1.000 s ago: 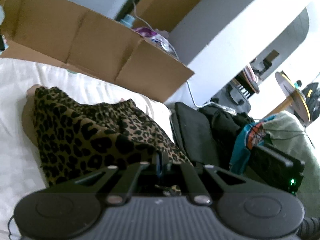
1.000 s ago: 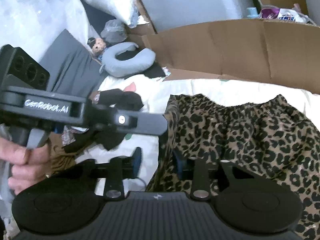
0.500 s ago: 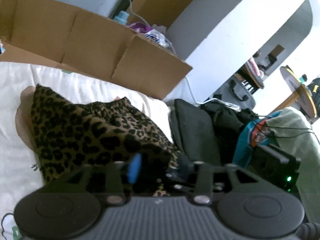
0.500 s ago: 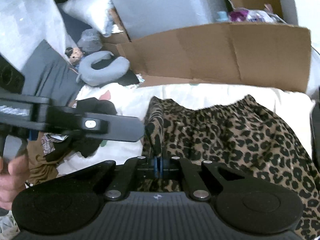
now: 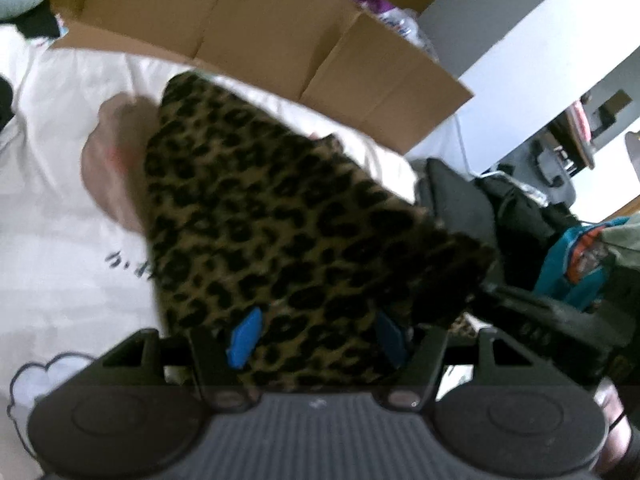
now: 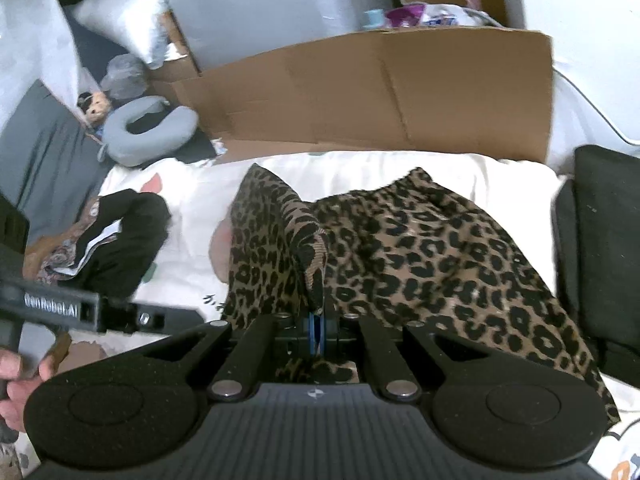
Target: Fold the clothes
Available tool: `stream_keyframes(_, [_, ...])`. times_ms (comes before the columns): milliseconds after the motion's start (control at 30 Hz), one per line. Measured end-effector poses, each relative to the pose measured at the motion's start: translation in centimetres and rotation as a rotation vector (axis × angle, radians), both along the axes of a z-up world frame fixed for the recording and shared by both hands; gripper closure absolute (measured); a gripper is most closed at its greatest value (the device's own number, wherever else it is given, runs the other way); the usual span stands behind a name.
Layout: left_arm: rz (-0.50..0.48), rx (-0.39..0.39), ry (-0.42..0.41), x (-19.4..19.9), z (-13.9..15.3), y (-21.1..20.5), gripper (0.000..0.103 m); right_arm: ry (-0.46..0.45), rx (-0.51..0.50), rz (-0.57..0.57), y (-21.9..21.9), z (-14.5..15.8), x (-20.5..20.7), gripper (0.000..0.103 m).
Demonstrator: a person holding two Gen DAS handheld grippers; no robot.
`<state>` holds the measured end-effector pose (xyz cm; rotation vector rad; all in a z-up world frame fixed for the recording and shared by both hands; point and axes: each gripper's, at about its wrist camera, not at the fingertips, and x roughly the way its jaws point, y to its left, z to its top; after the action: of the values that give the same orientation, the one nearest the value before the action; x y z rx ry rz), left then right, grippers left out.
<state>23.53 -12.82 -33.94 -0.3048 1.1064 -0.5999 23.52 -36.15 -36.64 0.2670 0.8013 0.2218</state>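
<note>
A leopard-print garment (image 5: 260, 208) lies spread on the white bed sheet (image 5: 52, 200). My left gripper (image 5: 318, 340) hangs low over its near end, jaws opening. The cloth runs loosely between the blue pads (image 5: 244, 340), which do not press on it. In the right wrist view my right gripper (image 6: 317, 332) is shut on a raised fold of the same garment (image 6: 420, 248), pulled up from its left edge. The left gripper's black body (image 6: 52, 306) shows at the lower left, held by a hand (image 6: 12, 380).
A flattened cardboard box (image 6: 380, 92) stands along the bed's far side. A heap of dark clothes (image 6: 120, 232) and a grey neck pillow (image 6: 152, 132) lie to the left. A black cushion (image 6: 600, 240) and a teal garment (image 5: 572, 264) sit on the right.
My left gripper let go of the leopard cloth, spread its jaws and sank closer to it. My right gripper closed on the garment's left edge and drew a fold up and across.
</note>
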Motion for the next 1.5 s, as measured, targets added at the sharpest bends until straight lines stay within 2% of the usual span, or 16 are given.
stream_keyframes(433, [-0.019, 0.05, 0.113, -0.2, -3.5, 2.9, 0.035, 0.12, -0.004, -0.161, -4.6, -3.5, -1.3, 0.103])
stream_keyframes(733, [-0.035, 0.057, 0.152, 0.1, -5.1, 5.5, 0.035, 0.172, -0.031, -0.264, -7.7, -5.7, -2.1, 0.103])
stream_keyframes(933, [-0.068, 0.07, 0.185, -0.2, -7.2, 6.7, 0.038, 0.204, -0.005, -0.285, -9.3, -7.4, -2.6, 0.102])
stream_keyframes(1067, [-0.079, 0.066, 0.213, -0.3, -8.4, 7.4, 0.042, 0.205, 0.018, -0.283, -9.7, -7.8, -2.6, 0.096])
stream_keyframes(1200, [-0.103, 0.065, 0.226, -0.6, -8.5, 7.8, 0.047, 0.199, 0.046, -0.304, -10.5, -8.1, -2.7, 0.068])
stream_keyframes(1267, [-0.112, 0.065, 0.229, -0.6, -8.4, 8.2, 0.049, 0.193, 0.06, -0.329, -11.1, -8.1, -2.7, 0.067])
stream_keyframes(1333, [-0.119, 0.064, 0.232, -0.6, -8.4, 8.2, 0.051, 0.182, 0.075, -0.347, -11.8, -8.1, -2.6, 0.067])
stream_keyframes(1367, [-0.121, 0.065, 0.232, -0.8, -8.3, 8.1, 0.052, 0.178, 0.076, -0.347, -11.9, -8.1, -2.4, 0.071])
stream_keyframes(1400, [-0.124, 0.065, 0.232, -0.9, -8.3, 7.9, 0.054, 0.175, 0.077, -0.348, -12.1, -8.1, -2.3, 0.088])
stream_keyframes(1433, [-0.128, 0.066, 0.232, -1.0, -8.4, 7.7, 0.055, 0.179, 0.077, -0.35, -12.2, -8.1, -2.1, 0.1])
stream_keyframes(1500, [-0.132, 0.069, 0.23, -1.1, -8.2, 7.7, 0.056, 0.17, 0.066, -0.346, -12.1, -7.6, -1.9, 0.102])
